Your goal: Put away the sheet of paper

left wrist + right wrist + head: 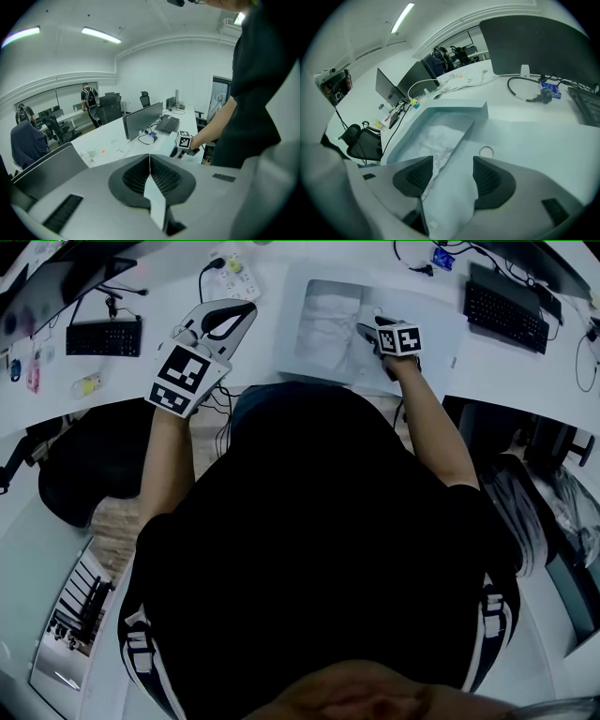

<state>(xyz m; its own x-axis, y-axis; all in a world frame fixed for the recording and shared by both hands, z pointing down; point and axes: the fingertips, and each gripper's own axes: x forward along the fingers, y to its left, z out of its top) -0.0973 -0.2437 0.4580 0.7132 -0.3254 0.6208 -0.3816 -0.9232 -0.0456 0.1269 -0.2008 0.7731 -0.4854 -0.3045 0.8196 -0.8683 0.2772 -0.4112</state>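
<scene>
R claw (452, 165) wide apart, flap (450, 197) loose inside it. Crumpled sheet (433, 138) lies in the white case (454, 104) on the table (543, 136). L claw (150, 174) pressed together, idle. I'd lift out straight, no snagging.

White curved desk (169, 287); black office chairs (107, 111); ceiling strip lights (101, 33); white walls (154, 70).

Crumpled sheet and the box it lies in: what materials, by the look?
Crumpled sheet: thin white paper or tissue, matte; fine sharp creases all over. Box: likely white cardboard, possibly plastic; smooth matte finish, flat stiff walls, straight folded edges.
</scene>
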